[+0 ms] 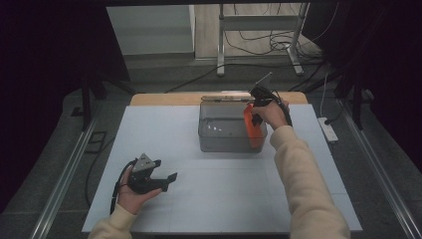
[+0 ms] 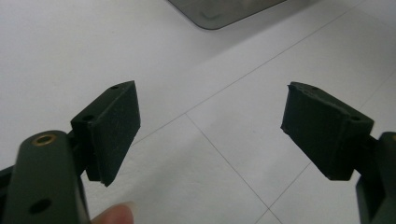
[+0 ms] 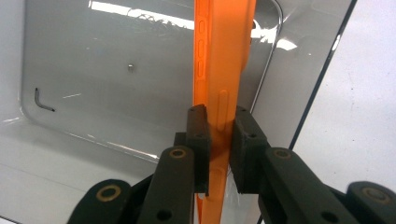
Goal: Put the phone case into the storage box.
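right hand-held gripper (image 3: 219, 140) clamps one orange, perhaps phone, case (image 3: 223, 60); left hand-held gripper (image 2: 210, 135) gapes.

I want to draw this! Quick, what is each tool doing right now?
Left tool: open, holding nothing, above the white table.
Right tool: closed on the flat orange plastic phone case, over the clear grey plastic box.
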